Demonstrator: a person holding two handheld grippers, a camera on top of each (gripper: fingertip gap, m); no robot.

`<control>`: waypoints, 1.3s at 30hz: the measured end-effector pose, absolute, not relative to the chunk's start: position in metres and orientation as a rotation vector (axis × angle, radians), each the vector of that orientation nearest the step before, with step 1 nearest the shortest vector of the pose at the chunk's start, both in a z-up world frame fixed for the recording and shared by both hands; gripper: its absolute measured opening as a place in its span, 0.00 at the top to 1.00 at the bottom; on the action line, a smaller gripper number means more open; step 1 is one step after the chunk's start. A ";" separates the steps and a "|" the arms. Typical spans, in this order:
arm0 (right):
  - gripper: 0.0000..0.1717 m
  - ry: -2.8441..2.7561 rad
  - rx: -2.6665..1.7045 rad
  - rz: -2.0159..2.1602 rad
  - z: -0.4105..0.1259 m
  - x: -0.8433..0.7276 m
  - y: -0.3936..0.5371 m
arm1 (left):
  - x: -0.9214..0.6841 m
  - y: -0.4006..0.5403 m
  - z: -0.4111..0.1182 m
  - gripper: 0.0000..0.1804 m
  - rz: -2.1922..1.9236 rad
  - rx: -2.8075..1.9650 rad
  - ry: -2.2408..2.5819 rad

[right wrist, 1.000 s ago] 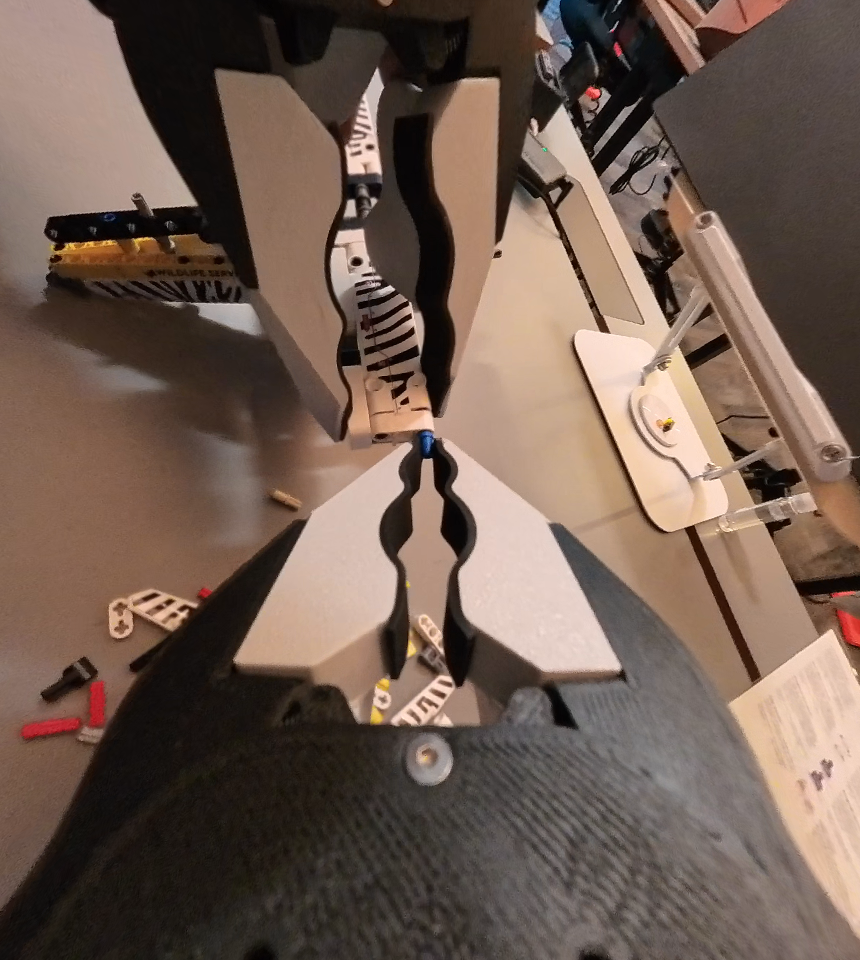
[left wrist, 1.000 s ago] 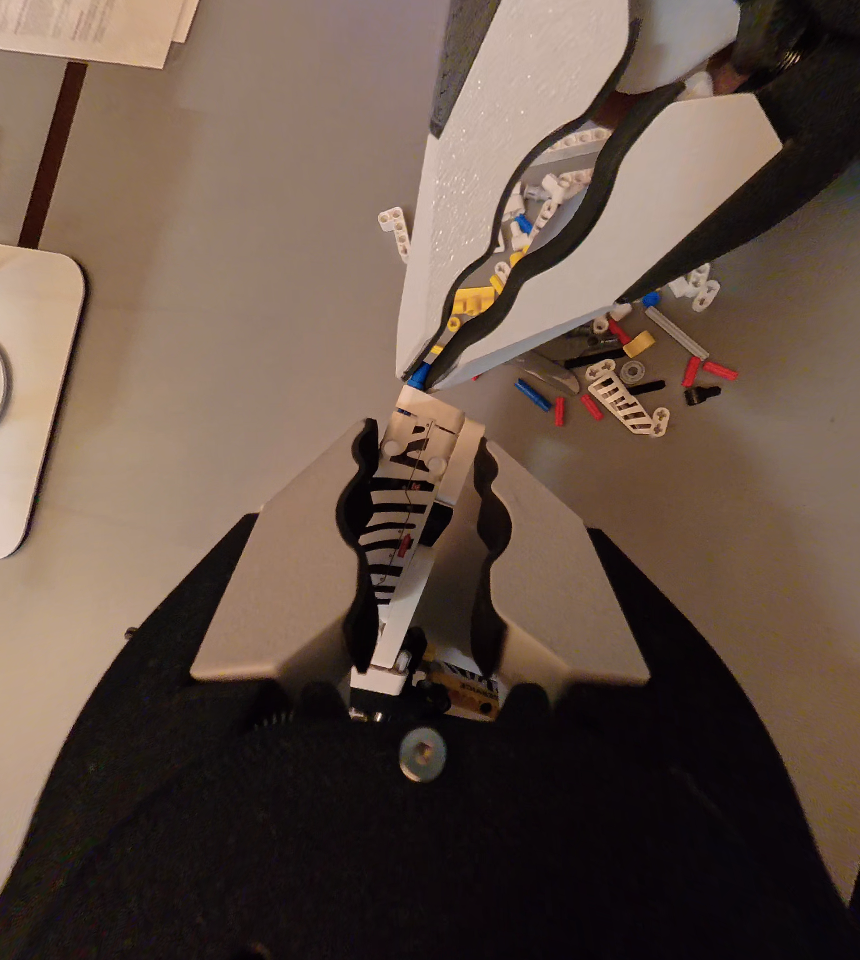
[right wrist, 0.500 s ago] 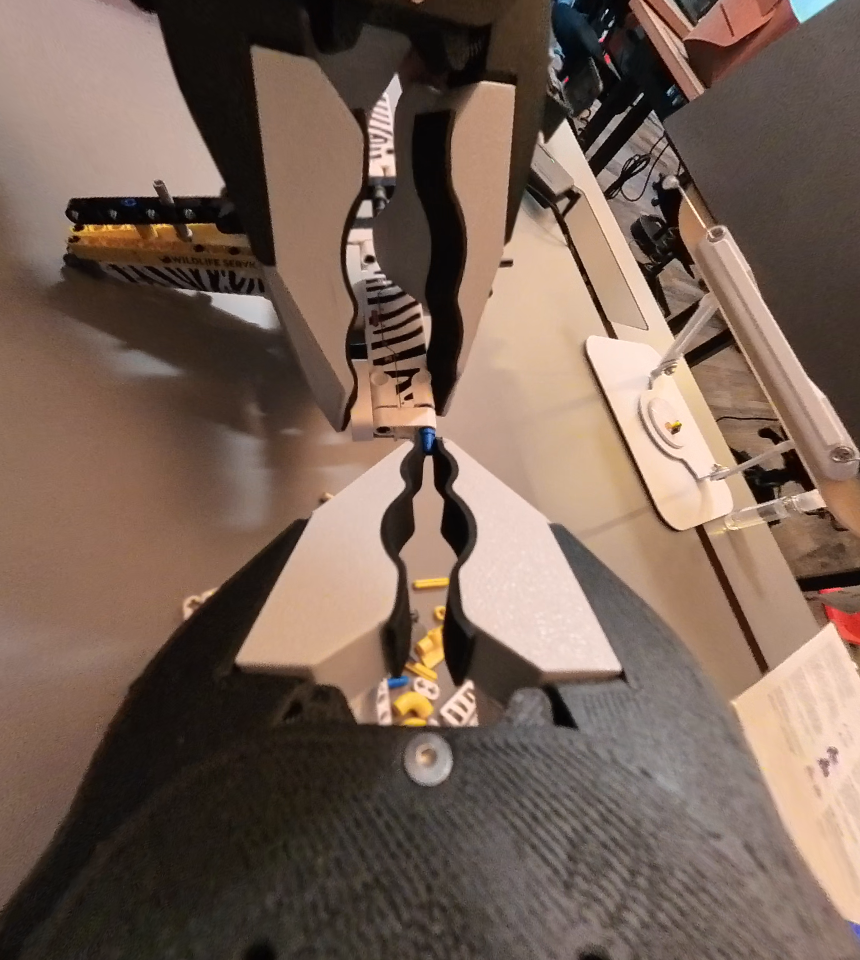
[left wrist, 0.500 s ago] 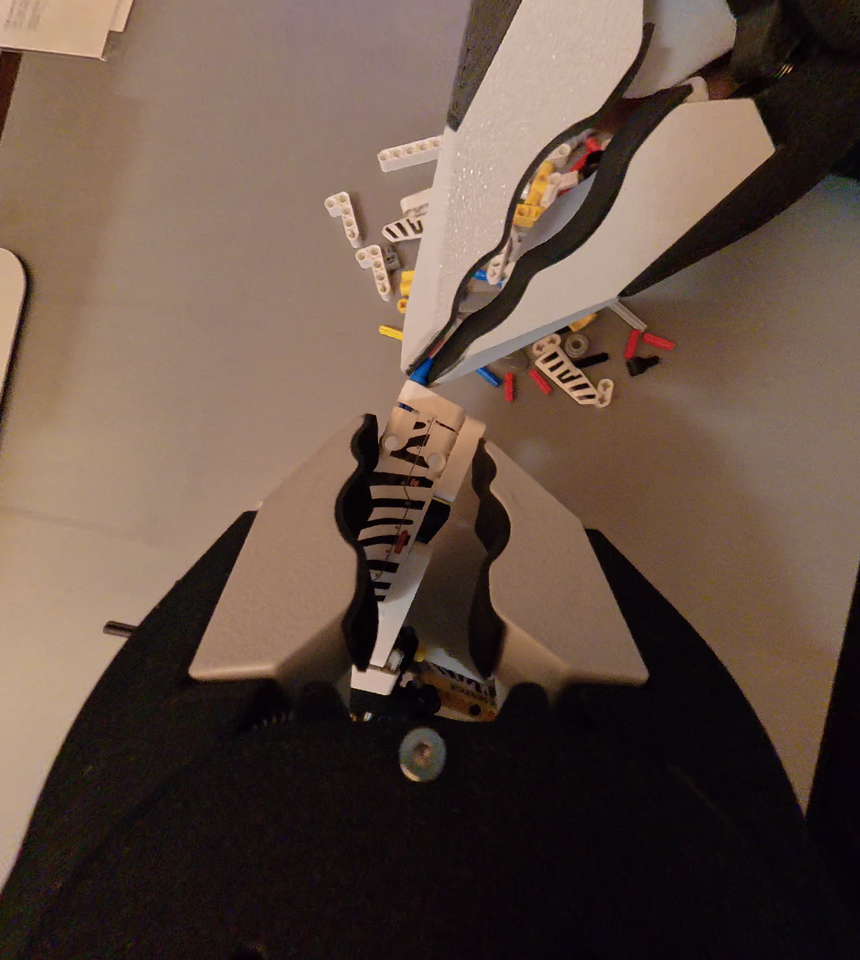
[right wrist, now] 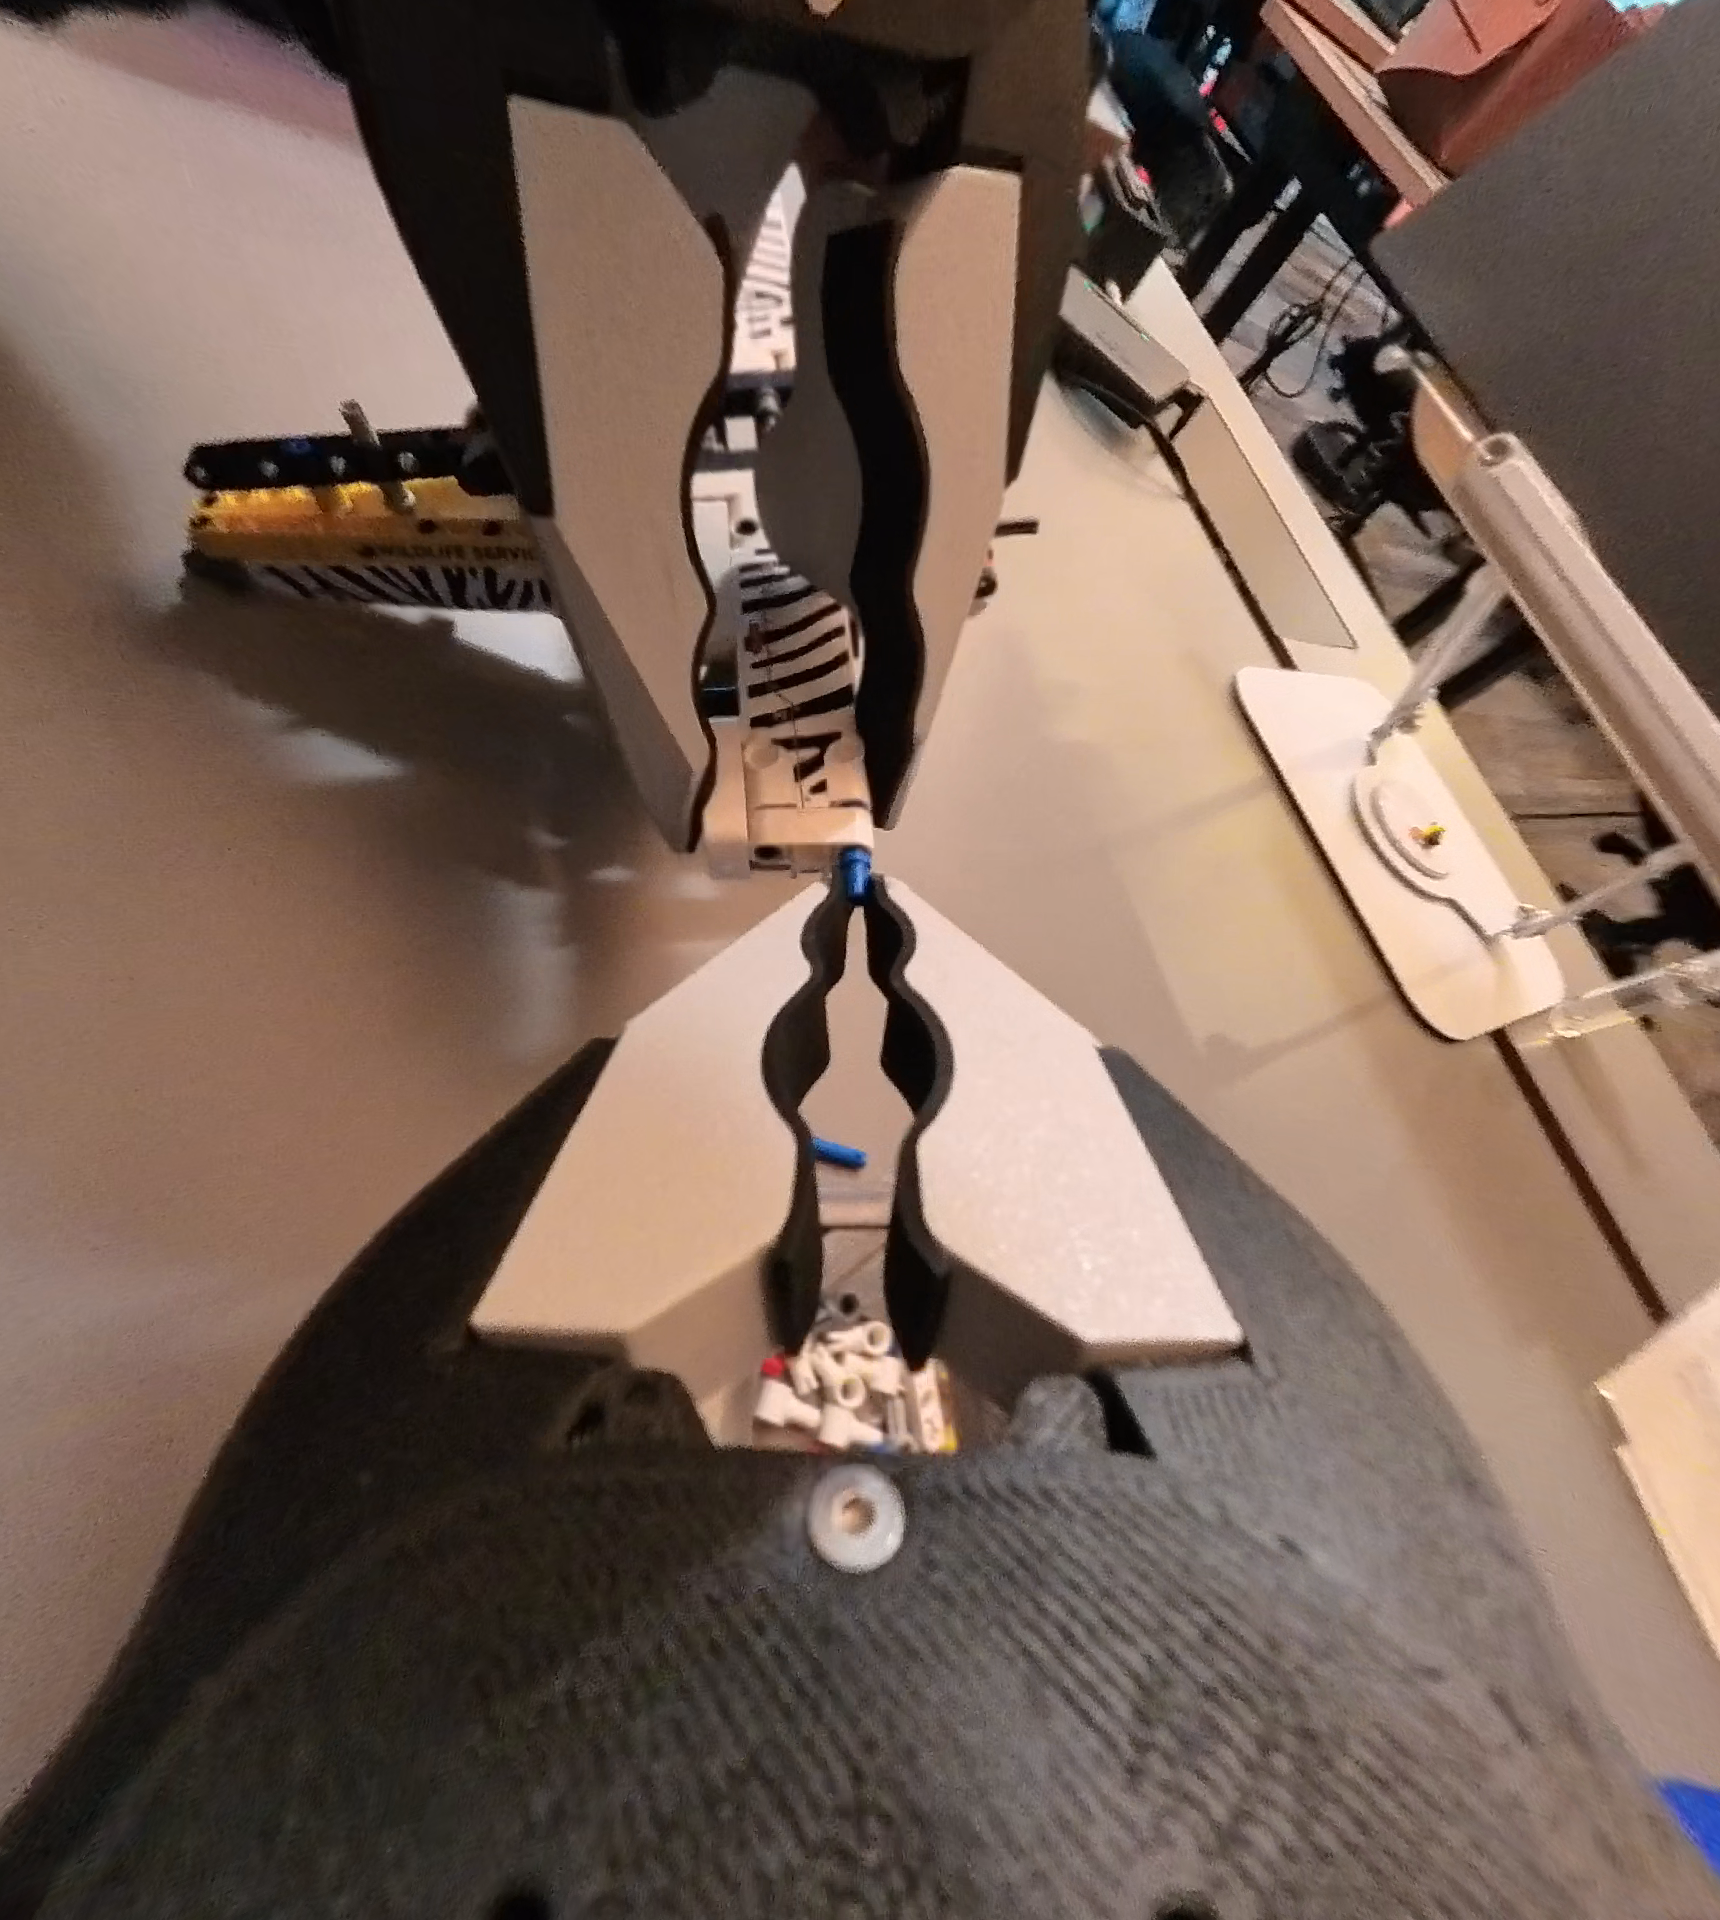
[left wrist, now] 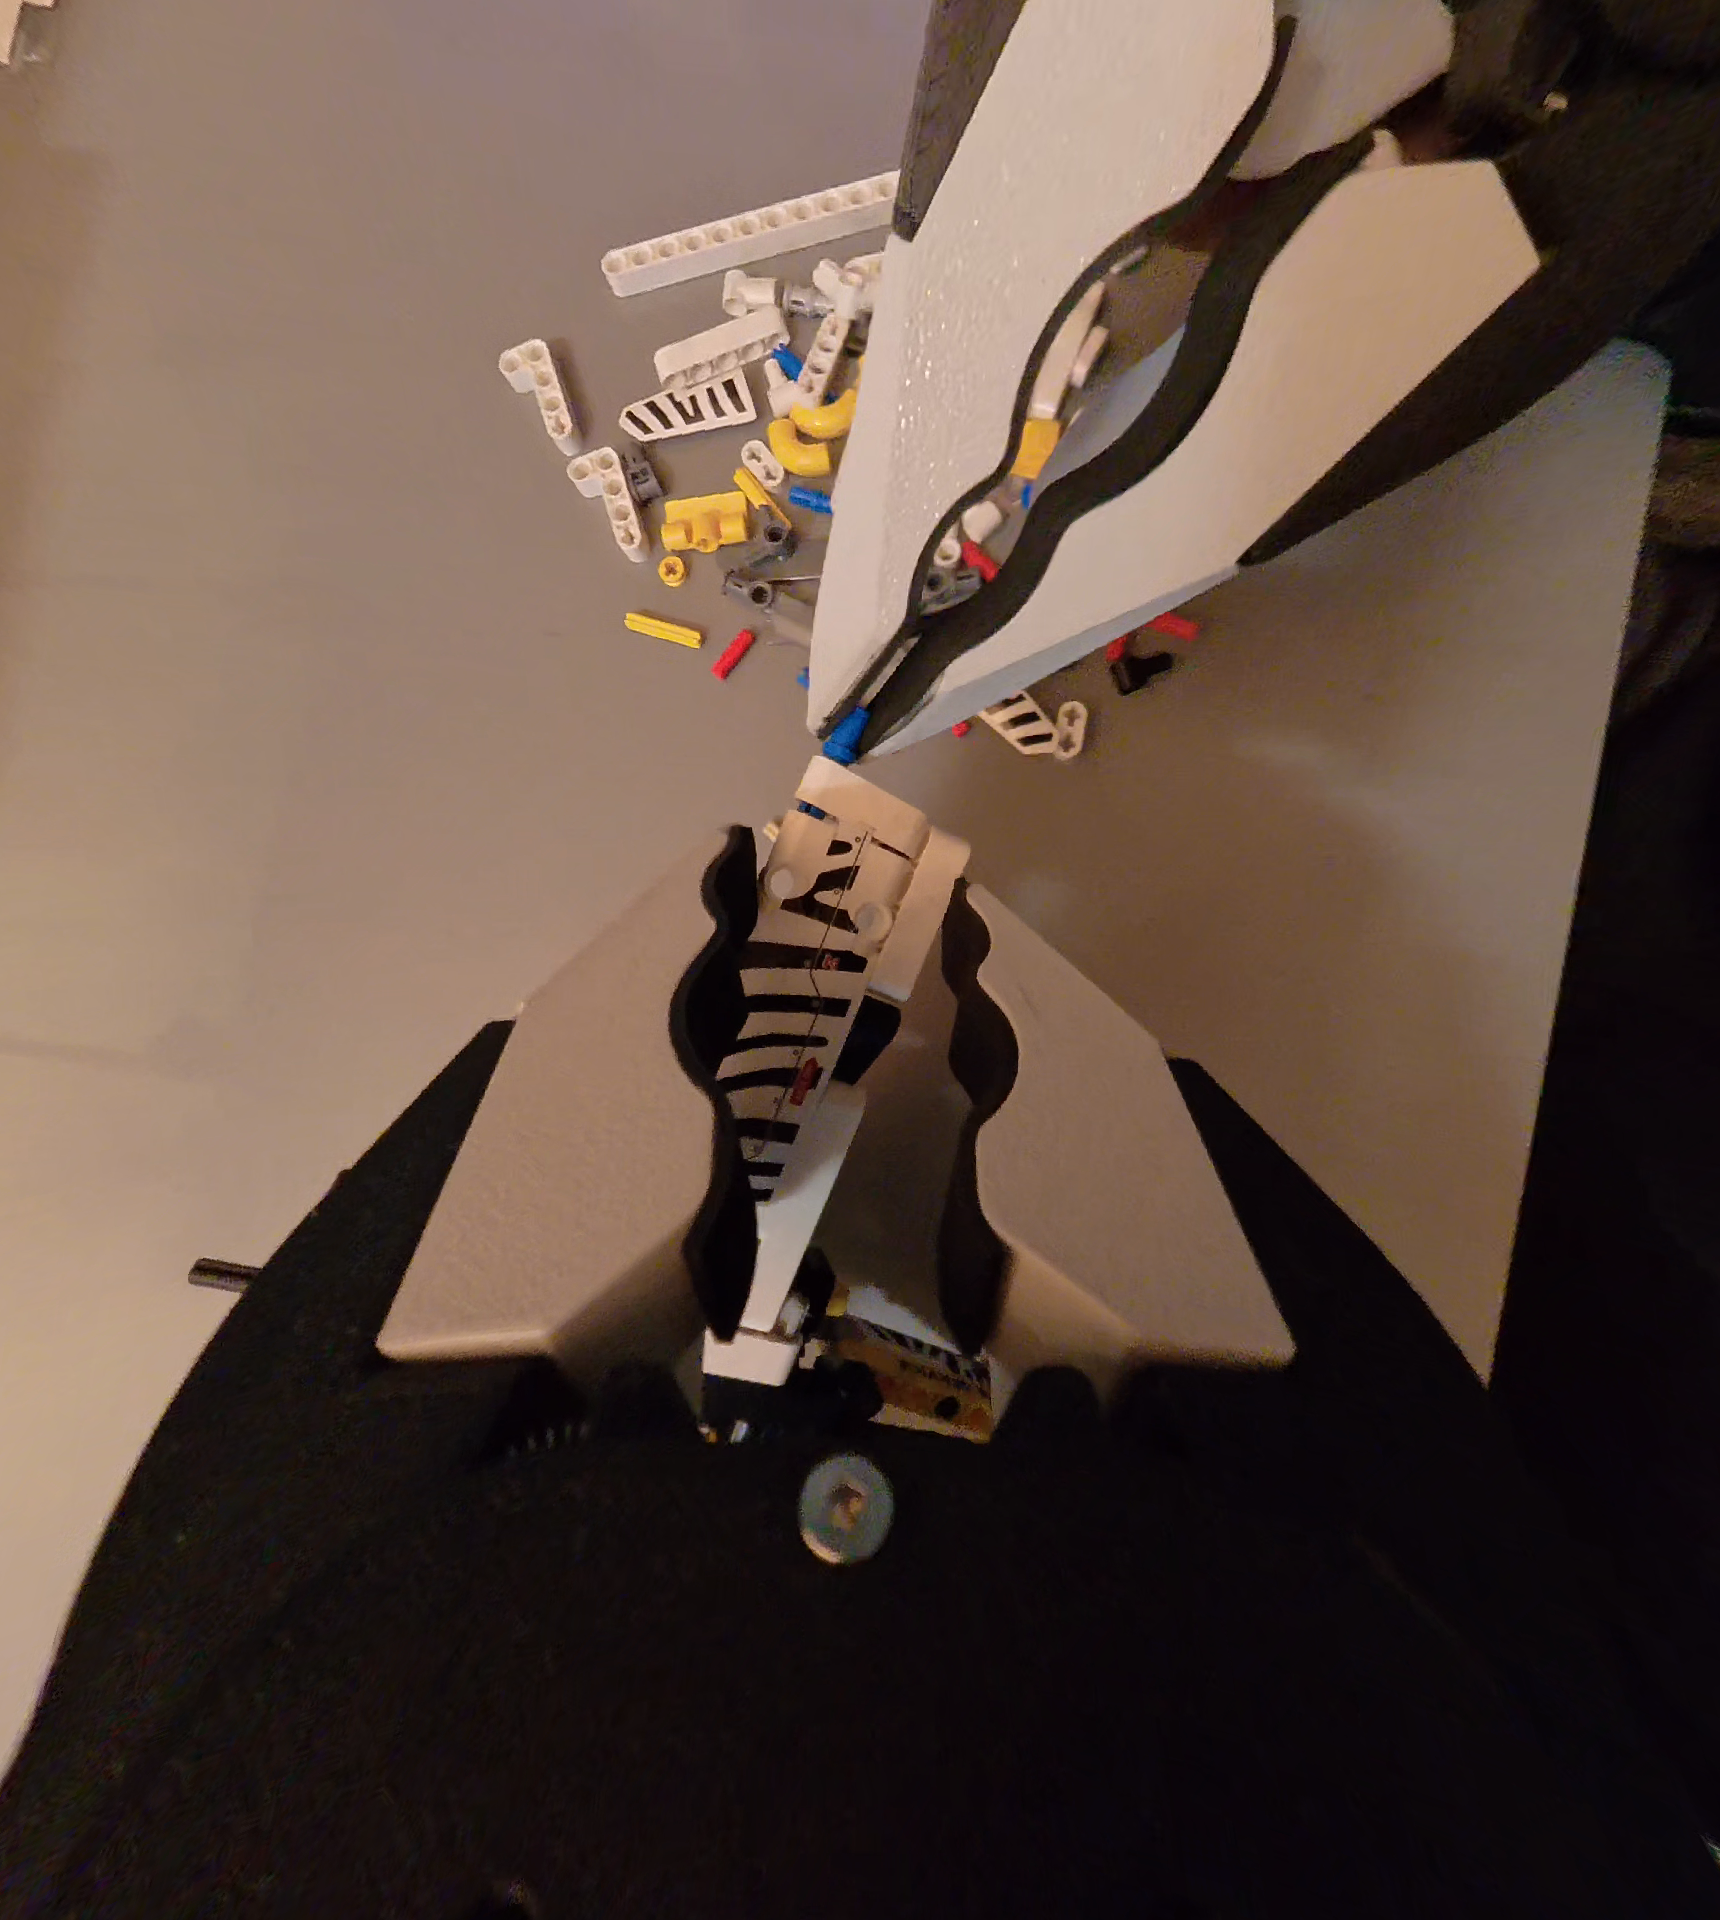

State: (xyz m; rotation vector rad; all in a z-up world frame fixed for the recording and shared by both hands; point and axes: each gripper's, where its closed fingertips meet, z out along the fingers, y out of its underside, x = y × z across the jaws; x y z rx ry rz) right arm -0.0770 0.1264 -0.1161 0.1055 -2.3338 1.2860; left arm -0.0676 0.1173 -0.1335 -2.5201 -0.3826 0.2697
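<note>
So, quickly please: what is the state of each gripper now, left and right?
Left gripper: closed on a white toy-brick piece with black stripes.
Right gripper: closed on a small blue peg, whose tip is at the end of that striped piece.

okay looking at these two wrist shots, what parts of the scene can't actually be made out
- Left wrist view: much of the loose toy-brick pile is hidden behind the right gripper.
- Left wrist view: the rear of the zebra-striped brick assembly disappears into the left gripper's dark body.
- Right wrist view: the yellow-and-black brick build is blurred and partly covered.
- Right wrist view: how deep the blue pin sits is unclear.
</note>
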 end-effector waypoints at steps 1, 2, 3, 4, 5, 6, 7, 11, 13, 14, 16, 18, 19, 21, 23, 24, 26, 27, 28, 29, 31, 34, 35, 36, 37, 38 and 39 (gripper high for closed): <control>0.99 -2.351 0.098 1.332 -0.116 -0.074 0.126 | -0.065 0.118 -0.132 0.80 0.261 -2.515 -0.379; 0.99 -2.367 0.088 1.374 -0.116 -0.071 0.127 | -0.062 0.118 -0.132 0.80 0.250 -2.512 -0.377; 0.99 -2.375 0.081 1.404 -0.116 -0.069 0.127 | -0.059 0.118 -0.133 0.80 0.246 -2.511 -0.374; 0.99 -2.384 0.076 1.423 -0.117 -0.067 0.127 | -0.057 0.118 -0.133 0.81 0.248 -2.513 -0.368; 0.99 -2.390 0.070 1.439 -0.117 -0.064 0.127 | -0.055 0.119 -0.134 0.81 0.246 -2.518 -0.365; 0.99 -2.396 0.064 1.451 -0.117 -0.062 0.128 | -0.053 0.119 -0.133 0.81 0.246 -2.520 -0.360; 0.99 -2.407 0.058 1.469 -0.116 -0.059 0.128 | -0.050 0.119 -0.133 0.81 0.241 -2.525 -0.355; 0.99 -2.454 -0.066 1.792 -0.105 -0.047 0.132 | -0.039 0.123 -0.126 0.81 0.225 -2.508 -0.319; 0.99 -2.445 -0.109 1.835 -0.107 -0.046 0.134 | -0.038 0.123 -0.126 0.81 0.230 -2.522 -0.313; 0.99 -2.435 -0.127 1.815 -0.109 -0.047 0.135 | -0.038 0.124 -0.128 0.81 0.238 -2.528 -0.311; 1.00 -2.380 -0.204 1.785 -0.108 -0.053 0.148 | -0.045 0.118 -0.130 0.81 0.300 -2.538 -0.342; 1.00 -2.264 -0.324 1.921 -0.092 -0.055 0.180 | -0.069 0.085 -0.128 0.82 0.443 -2.585 -0.431; 1.00 -2.250 -0.361 1.879 -0.096 -0.056 0.191 | -0.068 0.077 -0.127 0.82 0.367 -2.566 -0.473; 1.00 -2.264 -0.385 1.729 -0.113 -0.056 0.195 | -0.069 0.075 -0.117 0.82 0.346 -2.543 -0.489; 1.00 -2.250 -0.384 1.617 -0.123 -0.059 0.187 | -0.071 0.078 -0.116 0.82 0.378 -2.572 -0.473; 0.96 -2.219 -0.368 1.624 -0.121 -0.059 0.179 | -0.070 0.081 -0.119 0.82 0.375 -2.581 -0.461; 0.88 -2.192 -0.333 1.724 -0.113 -0.052 0.158 | -0.065 0.086 -0.128 0.82 0.357 -2.608 -0.421; 0.85 -2.194 -0.322 1.770 -0.110 -0.050 0.149 | -0.063 0.089 -0.132 0.82 0.366 -2.620 -0.403; 0.83 -2.194 -0.318 1.810 -0.107 -0.049 0.142 | -0.061 0.091 -0.135 0.82 0.380 -2.628 -0.387; 0.83 -2.192 -0.319 1.846 -0.105 -0.050 0.136 | -0.060 0.092 -0.136 0.82 0.396 -2.635 -0.376; 0.82 -2.199 -0.331 1.916 -0.102 -0.053 0.125 | -0.058 0.094 -0.134 0.82 0.407 -2.619 -0.379; 0.82 -2.240 -0.340 2.006 -0.102 -0.058 0.114 | -0.054 0.095 -0.129 0.82 0.396 -2.582 -0.372; 0.82 -2.253 -0.338 2.031 -0.101 -0.058 0.112 | -0.052 0.095 -0.128 0.82 0.398 -2.575 -0.365; 0.83 -2.265 -0.329 2.057 -0.100 -0.058 0.110 | -0.051 0.094 -0.127 0.82 0.403 -2.571 -0.357; 0.84 -2.274 -0.318 2.087 -0.098 -0.057 0.108 | -0.050 0.093 -0.126 0.82 0.413 -2.568 -0.348; 0.85 -2.284 -0.310 2.116 -0.096 -0.056 0.106 | -0.049 0.093 -0.125 0.82 0.421 -2.562 -0.336; 0.86 -2.301 -0.302 2.143 -0.097 -0.055 0.104 | -0.048 0.094 -0.124 0.82 0.424 -2.557 -0.322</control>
